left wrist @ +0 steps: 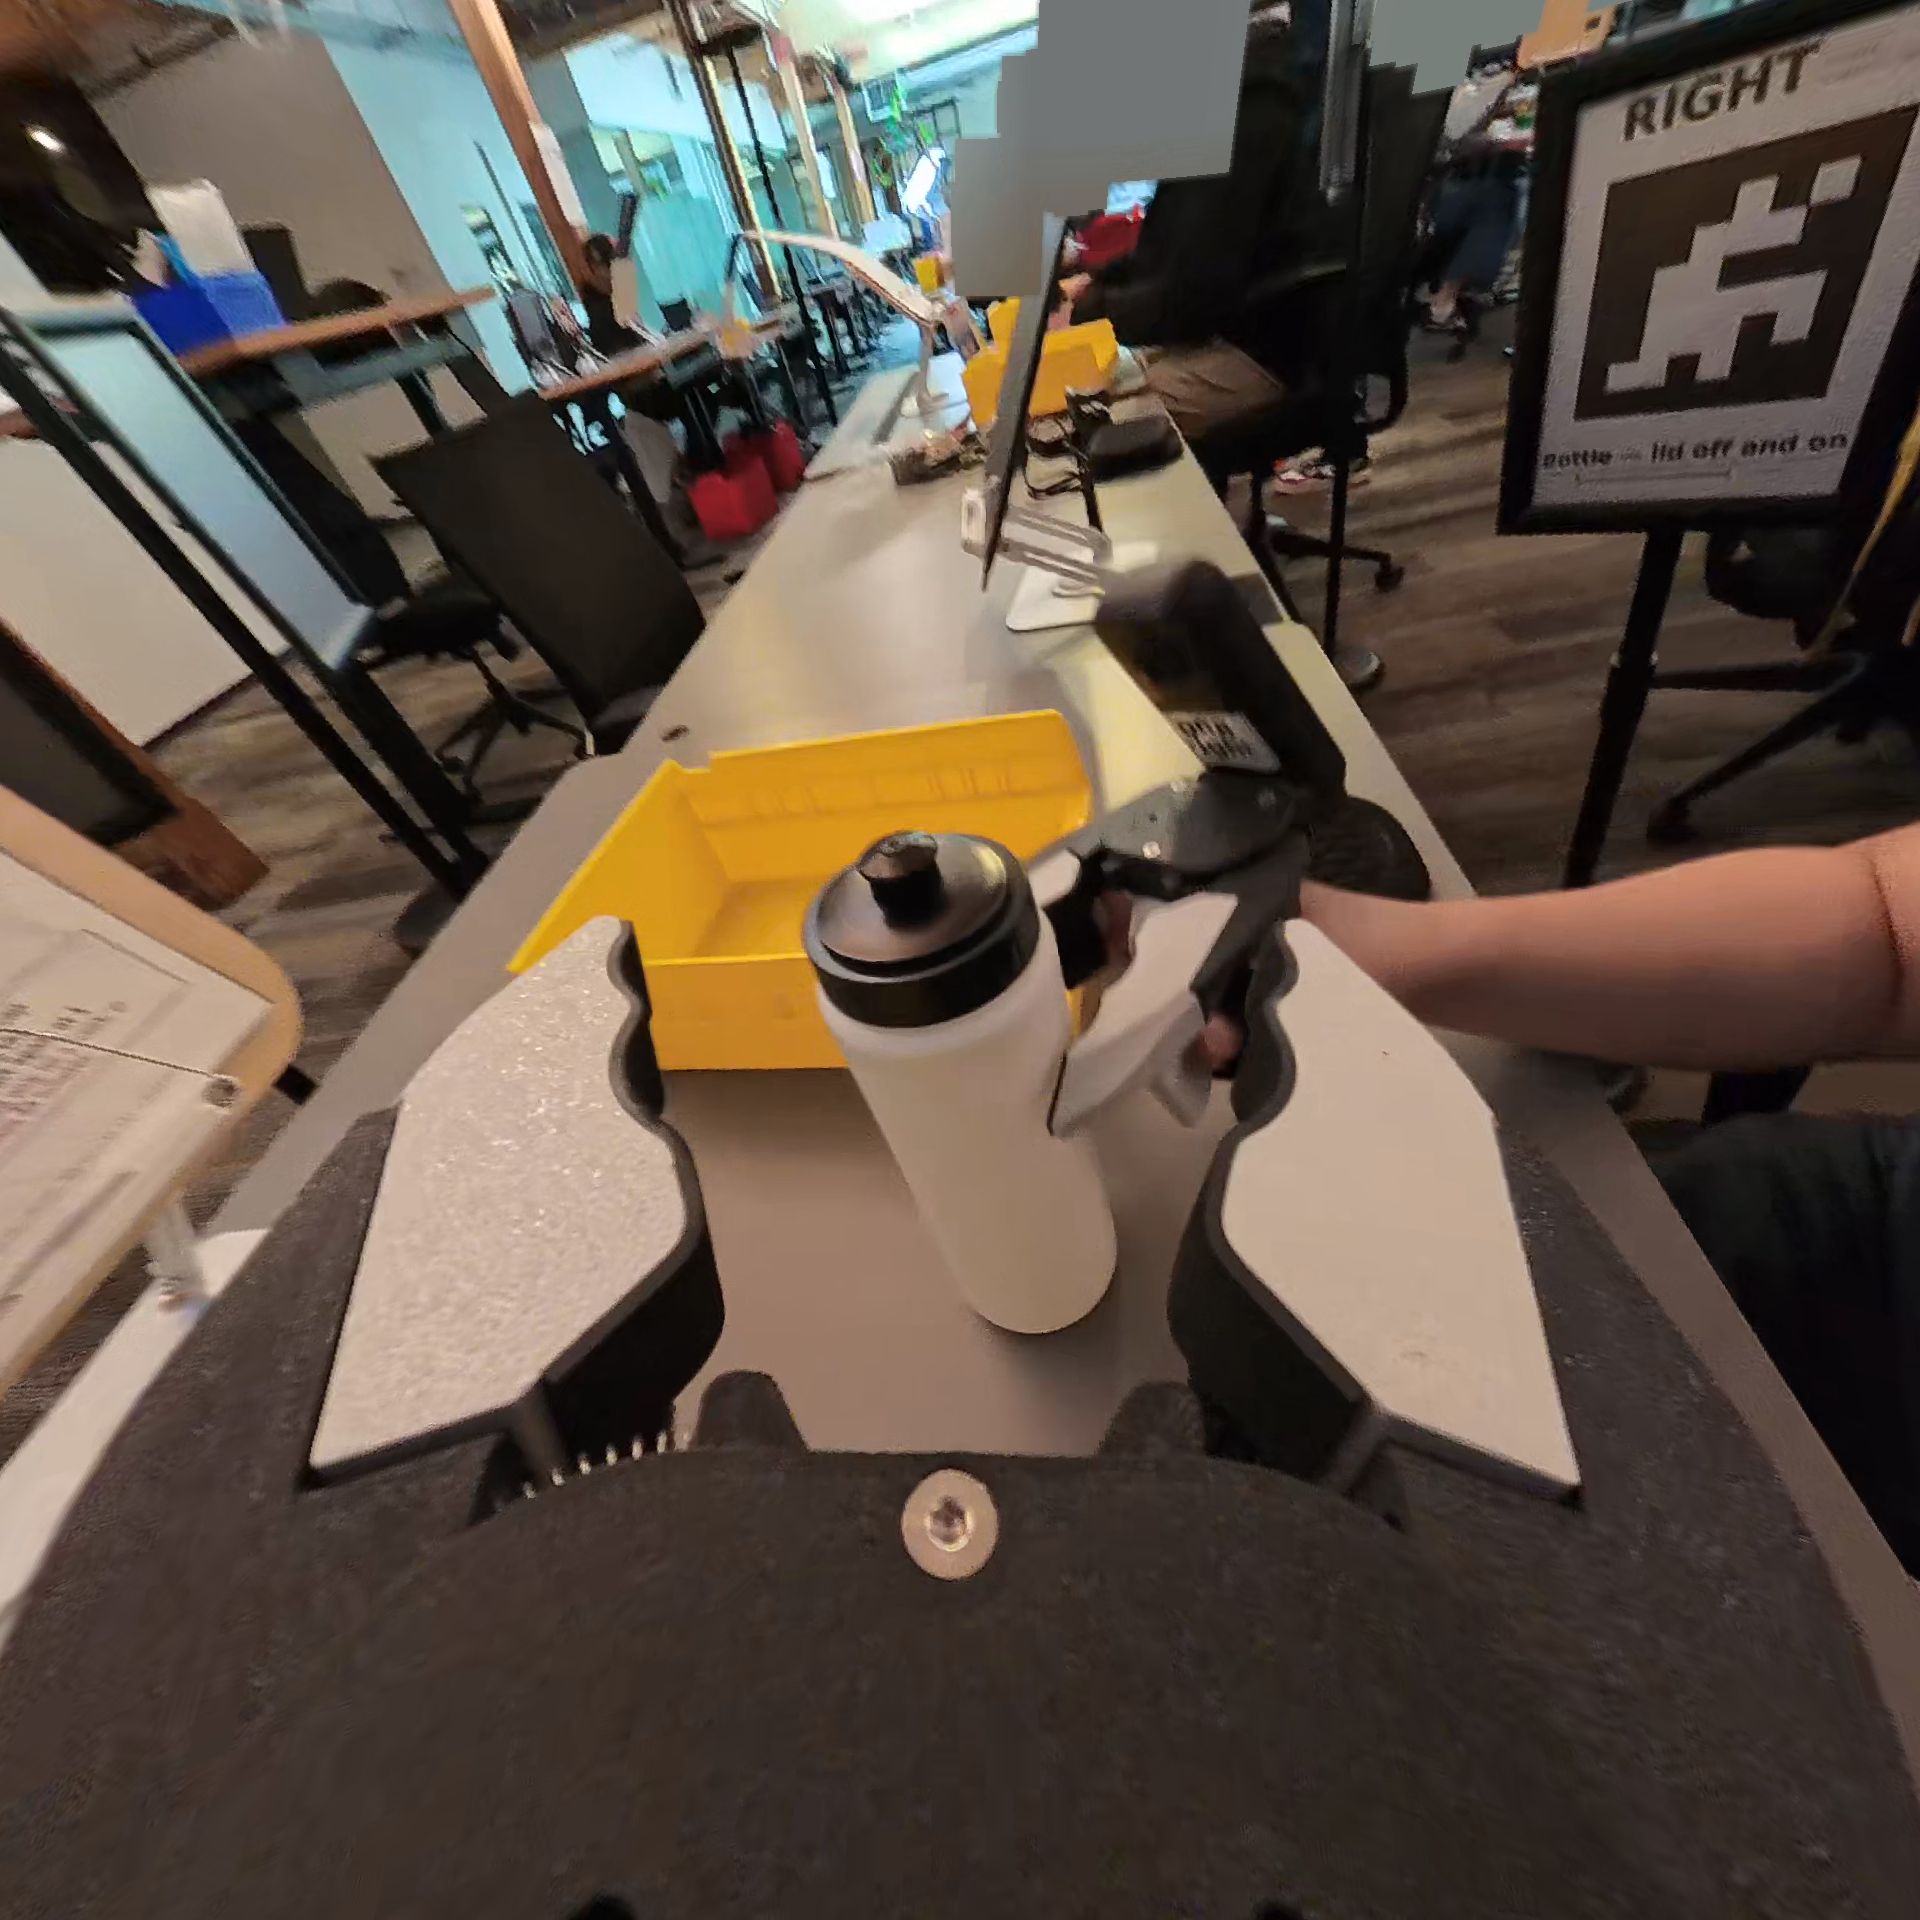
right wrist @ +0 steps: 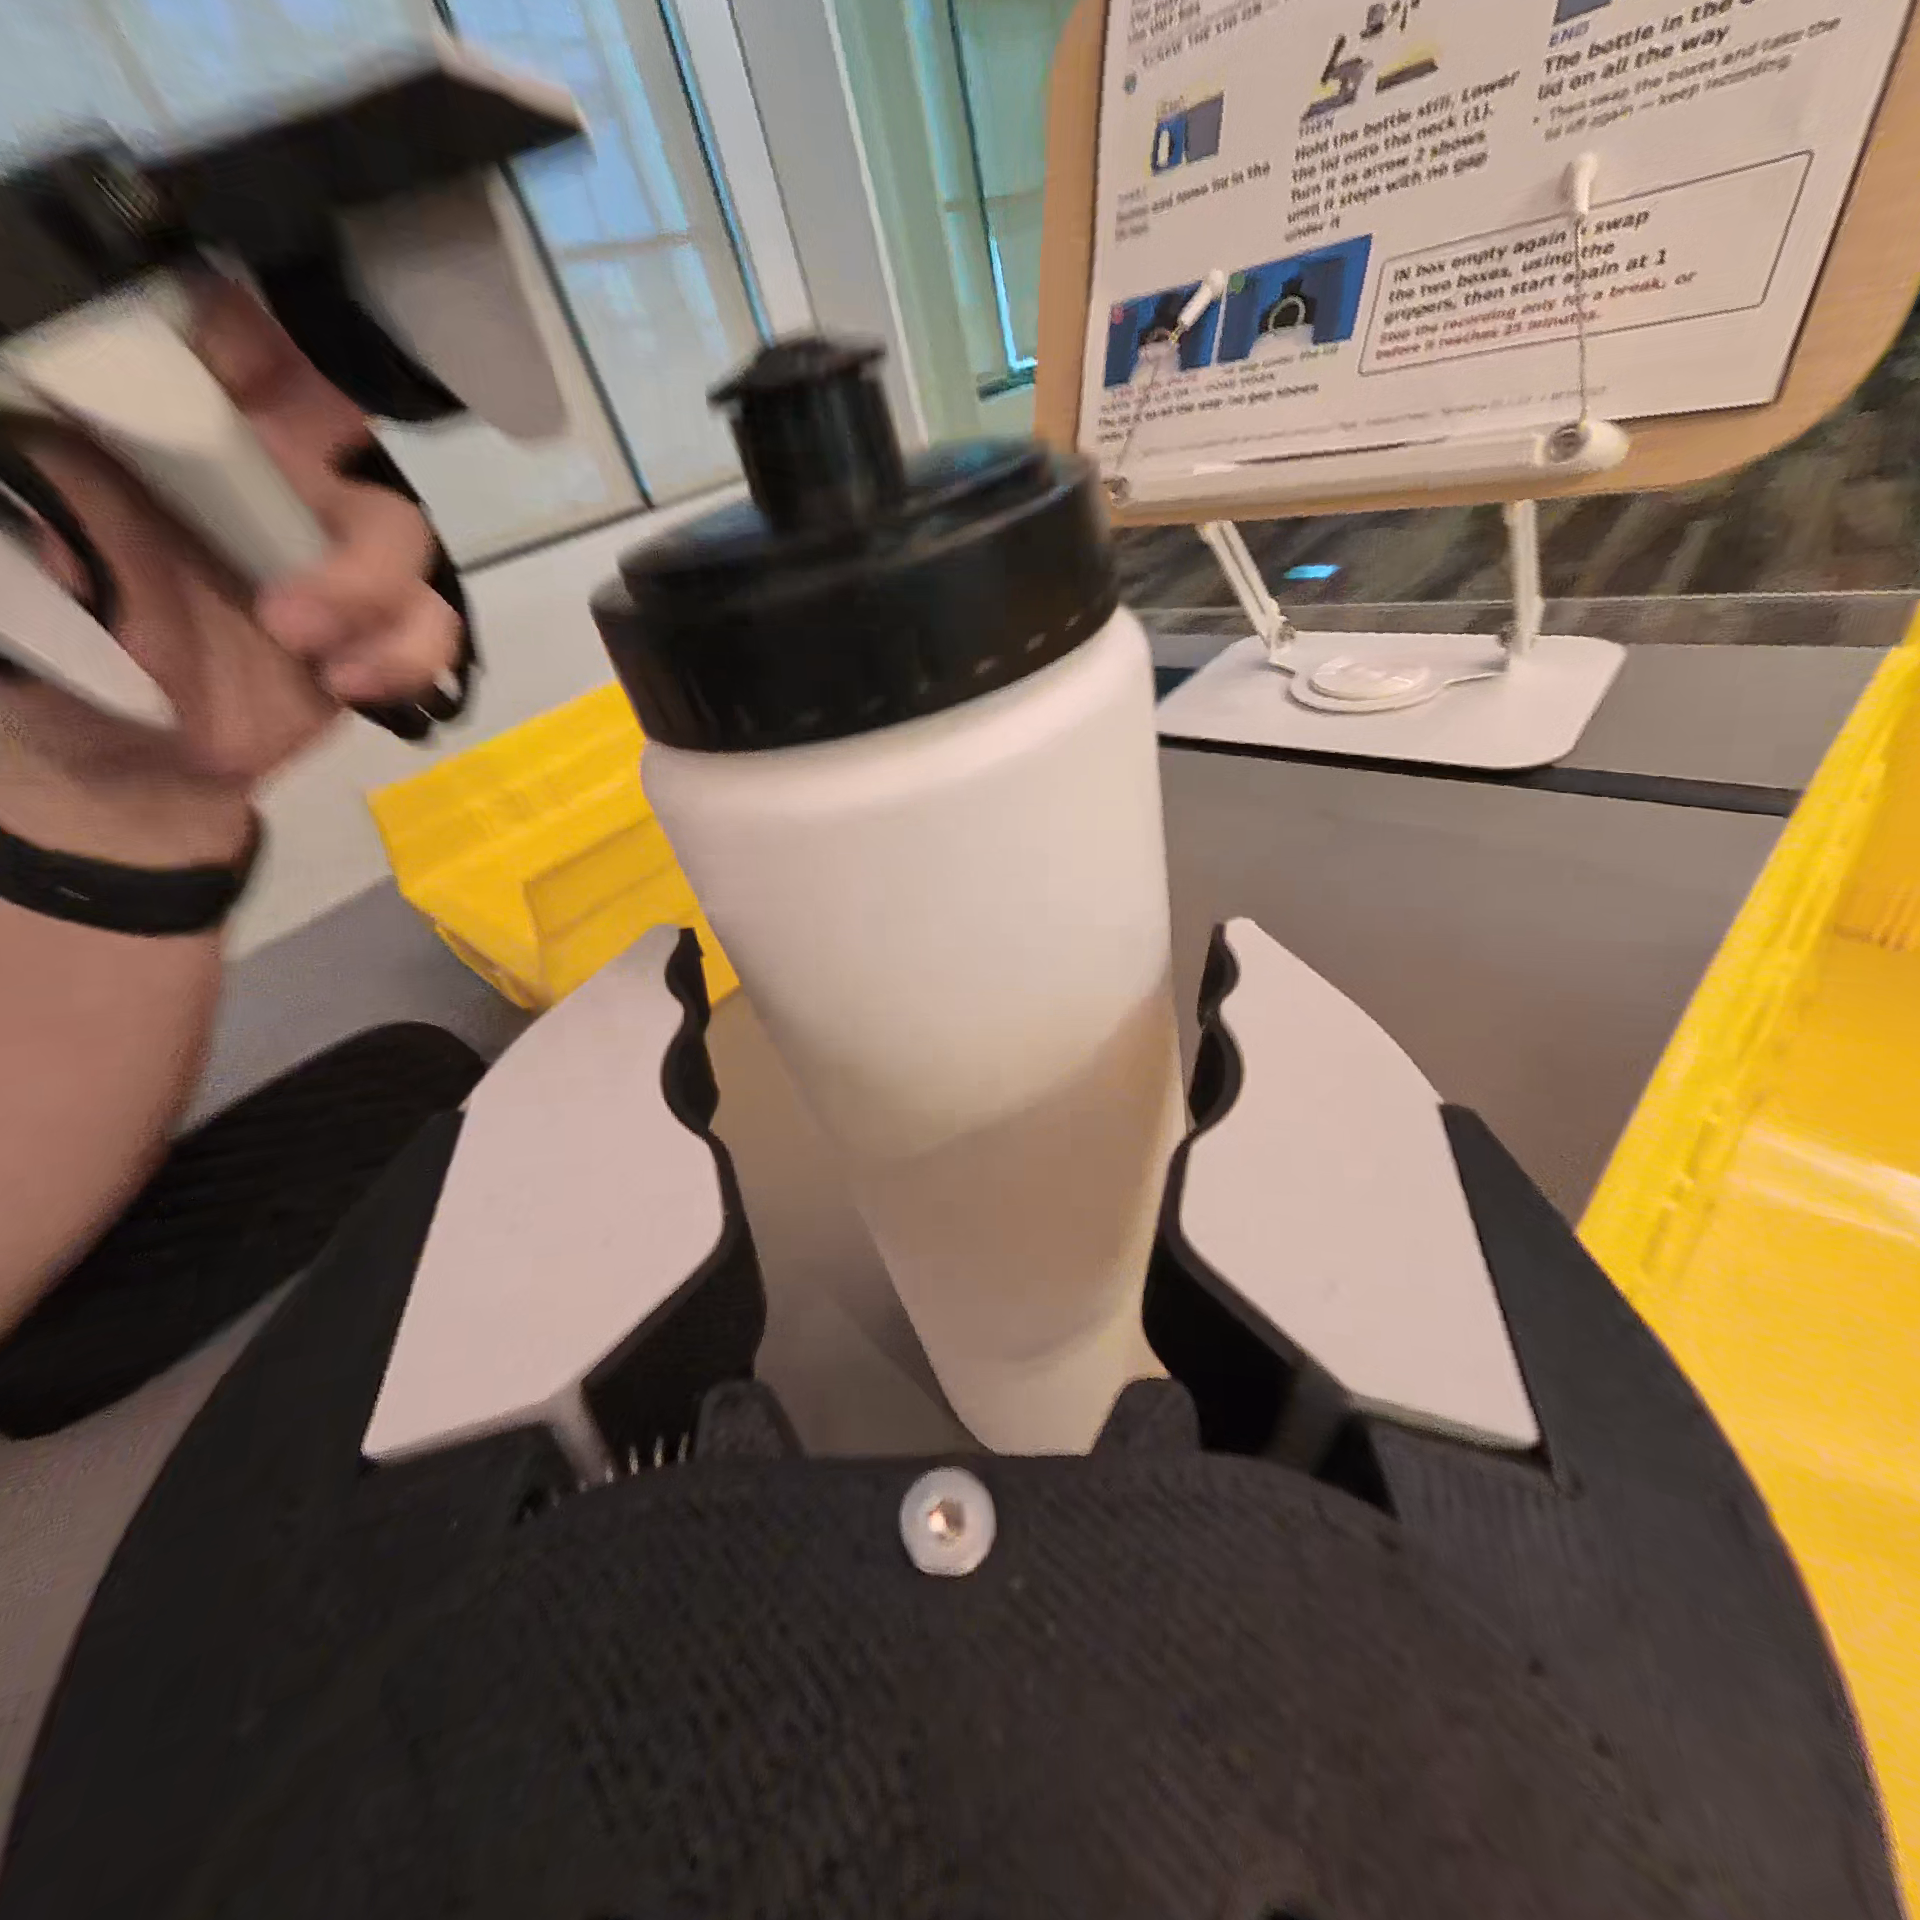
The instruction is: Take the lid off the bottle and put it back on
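One white bottle (left wrist: 977, 1122) stands a little tilted on the grey counter (left wrist: 894, 644), and its single black lid (left wrist: 920, 930) is on the neck, with the spout at the top. Your left gripper (left wrist: 951, 1049) sits on the near side with its two fingers spread wide, the bottle between them but touching neither one. Your right gripper (right wrist: 951, 1039) comes in from the right in the left wrist view; in its own view the two fingers (right wrist: 582, 1132) flank the lower body of the bottle, a thin gap shows on each side, and I cannot tell whether the pads press the plastic or only stand just beside it. In that same view your left hand (right wrist: 260, 623) shows blurred at the far left, wrapped round the handle of the other gripper, with one dark band on the wrist. Two yellow bins are in sight there: one bin (right wrist: 530, 842) behind the bottle to the left and a second bin (right wrist: 1766, 1143) at the right edge. Past the bottle one instruction board (right wrist: 1455, 229) stands on a white stand. In the left wrist view one framed sign (left wrist: 1704, 270) stands far right.
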Demonstrator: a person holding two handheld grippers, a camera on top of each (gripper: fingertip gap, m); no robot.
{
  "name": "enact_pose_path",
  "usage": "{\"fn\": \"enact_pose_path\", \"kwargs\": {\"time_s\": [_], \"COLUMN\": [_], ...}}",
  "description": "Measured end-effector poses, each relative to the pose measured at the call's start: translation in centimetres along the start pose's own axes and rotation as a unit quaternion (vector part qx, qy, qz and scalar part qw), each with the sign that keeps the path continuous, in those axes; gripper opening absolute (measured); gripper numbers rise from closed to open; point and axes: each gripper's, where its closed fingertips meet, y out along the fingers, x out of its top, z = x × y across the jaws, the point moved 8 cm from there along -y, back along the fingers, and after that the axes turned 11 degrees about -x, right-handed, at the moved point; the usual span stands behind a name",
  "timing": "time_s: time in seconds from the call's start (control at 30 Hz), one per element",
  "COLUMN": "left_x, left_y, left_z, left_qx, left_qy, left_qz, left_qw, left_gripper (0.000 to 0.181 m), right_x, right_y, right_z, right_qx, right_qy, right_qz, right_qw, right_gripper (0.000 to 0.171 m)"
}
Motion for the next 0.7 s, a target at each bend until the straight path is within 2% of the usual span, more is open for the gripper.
{"fn": "enact_pose_path", "kwargs": {"time_s": [0.2, 0.4, 0.47, 0.57, 0.7], "left_x": [2.4, 3.9, 4.4, 4.8, 4.7], "left_y": [-3.0, -4.6, -5.1, -5.9, -6.3], "left_z": [-0.4, -1.3, -1.5, -1.5, -1.2], "left_qx": [0.034, 0.035, 0.037, 0.048, 0.053], "left_qy": [0.019, 0.016, 0.012, 0.008, -0.015], "left_qz": [-0.042, -0.072, -0.08, -0.087, -0.099], "left_qw": [0.998, 0.997, 0.996, 0.995, 0.993], "left_gripper": [0.105, 0.103, 0.103, 0.101, 0.098], "right_x": [-1.3, 0.2, 2.4, 8.0, 15.5], "right_y": [1.3, 0.9, 0.2, -1.9, -4.6], "right_z": [0.8, 2.0, 2.2, 1.4, -4.1], "right_qx": [-0.043, -0.016, -0.006, 0.002, -0.045], "right_qy": [-0.081, -0.07, -0.062, -0.048, -0.01], "right_qz": [0.016, 0.059, 0.073, 0.081, 0.159], "right_qw": [0.996, 0.996, 0.995, 0.996, 0.986], "right_gripper": [0.084, 0.084, 0.084, 0.084, 0.084]}}
